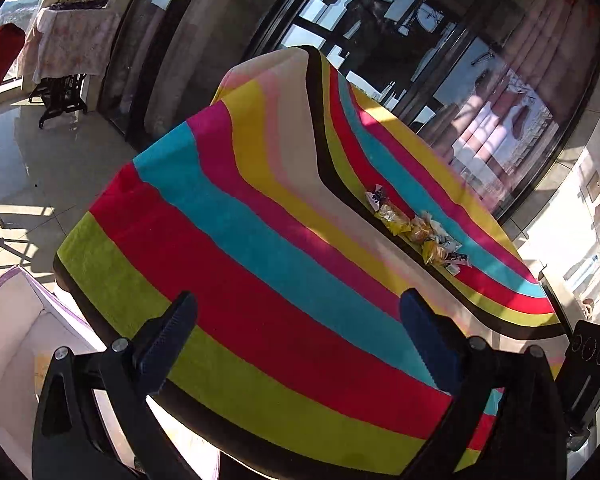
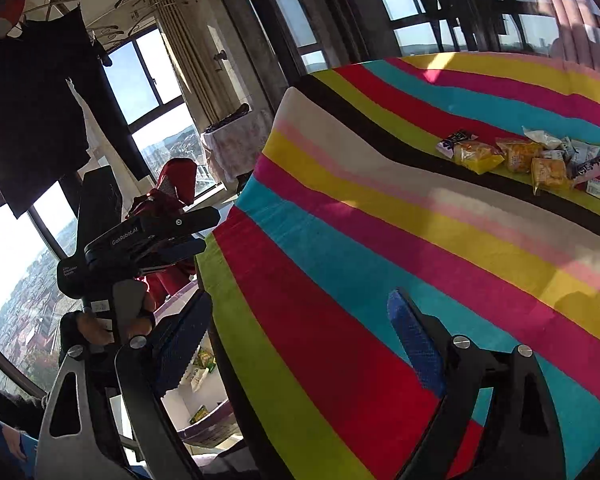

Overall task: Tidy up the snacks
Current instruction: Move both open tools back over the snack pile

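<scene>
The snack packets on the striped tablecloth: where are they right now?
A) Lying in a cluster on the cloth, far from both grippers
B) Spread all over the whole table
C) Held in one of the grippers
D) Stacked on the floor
A. The snack packets lie bunched together on the striped tablecloth, while the left gripper and right gripper are both open and empty, well short of them.
</scene>
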The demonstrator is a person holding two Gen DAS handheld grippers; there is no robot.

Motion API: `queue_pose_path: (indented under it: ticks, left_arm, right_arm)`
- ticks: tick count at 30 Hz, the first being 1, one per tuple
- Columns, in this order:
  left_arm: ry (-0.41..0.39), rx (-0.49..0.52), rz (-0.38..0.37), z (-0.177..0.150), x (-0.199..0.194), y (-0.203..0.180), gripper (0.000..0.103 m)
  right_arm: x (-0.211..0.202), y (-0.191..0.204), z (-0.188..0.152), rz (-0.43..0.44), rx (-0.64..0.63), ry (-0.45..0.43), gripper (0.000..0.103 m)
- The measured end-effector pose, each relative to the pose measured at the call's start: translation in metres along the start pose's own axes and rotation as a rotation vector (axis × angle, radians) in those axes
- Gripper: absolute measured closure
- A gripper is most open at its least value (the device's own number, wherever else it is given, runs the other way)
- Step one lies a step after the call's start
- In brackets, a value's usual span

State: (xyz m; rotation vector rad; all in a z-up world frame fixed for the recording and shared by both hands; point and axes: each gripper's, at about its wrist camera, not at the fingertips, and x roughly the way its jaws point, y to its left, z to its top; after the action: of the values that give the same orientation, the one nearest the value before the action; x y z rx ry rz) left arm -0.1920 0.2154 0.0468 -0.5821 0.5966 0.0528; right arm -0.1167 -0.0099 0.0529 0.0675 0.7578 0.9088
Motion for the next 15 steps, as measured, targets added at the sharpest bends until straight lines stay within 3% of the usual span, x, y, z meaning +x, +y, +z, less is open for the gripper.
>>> queue_pose_path:
  ticks: [3, 6, 8, 15]
  left_arm:
    - [0.051, 0.054, -0.041, 0.013, 0.057, -0.039, 0.002]
    - [0.121, -0.025, -0.106, 0.020, 0.111, -0.053, 0.002]
    - [0.158, -0.078, -0.127, 0.017, 0.136, -0.056, 0.002]
    - [0.128, 0.049, -0.050, 0.008, 0.145, -0.078, 0.002]
  right_arm:
    - [-0.006, -0.059, 0.003, -0.127, 0.121, -0.018, 0.016]
    - [-0.004, -0.113, 0.007, -0.225, 0.242, -0.002, 0.016]
    - [-0.006, -0.148, 0.010, -0.218, 0.341, 0.002, 0.016]
    - [-0.009, -0.230, 0.051, -0.381, 0.407, -0.087, 0.016]
